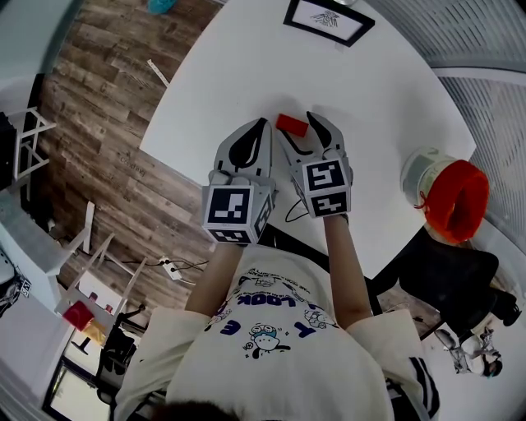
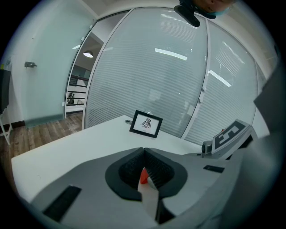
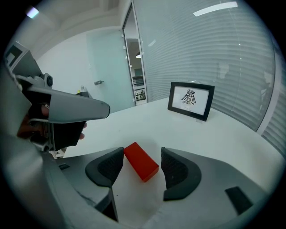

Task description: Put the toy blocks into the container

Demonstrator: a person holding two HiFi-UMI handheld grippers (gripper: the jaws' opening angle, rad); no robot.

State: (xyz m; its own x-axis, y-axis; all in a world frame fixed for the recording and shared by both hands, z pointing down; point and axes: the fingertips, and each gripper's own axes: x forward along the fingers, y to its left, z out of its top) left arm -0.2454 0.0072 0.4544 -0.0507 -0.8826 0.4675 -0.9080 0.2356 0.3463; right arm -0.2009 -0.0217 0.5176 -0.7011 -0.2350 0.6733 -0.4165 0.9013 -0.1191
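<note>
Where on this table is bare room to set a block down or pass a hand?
The table is bare between the framed picture and the red block, rightward toward the container, and left of the left gripper. The near edge is crowded: both grippers sit there, with the block between the right gripper's open jaws.

Office meeting room: a round white desk (image 1: 246,66) stands on brown wood-plank flooring (image 1: 99,123). Curved glass partition walls with closed white blinds (image 2: 170,80) enclose the far side. A black swivel chair (image 1: 452,279) sits near right.
</note>
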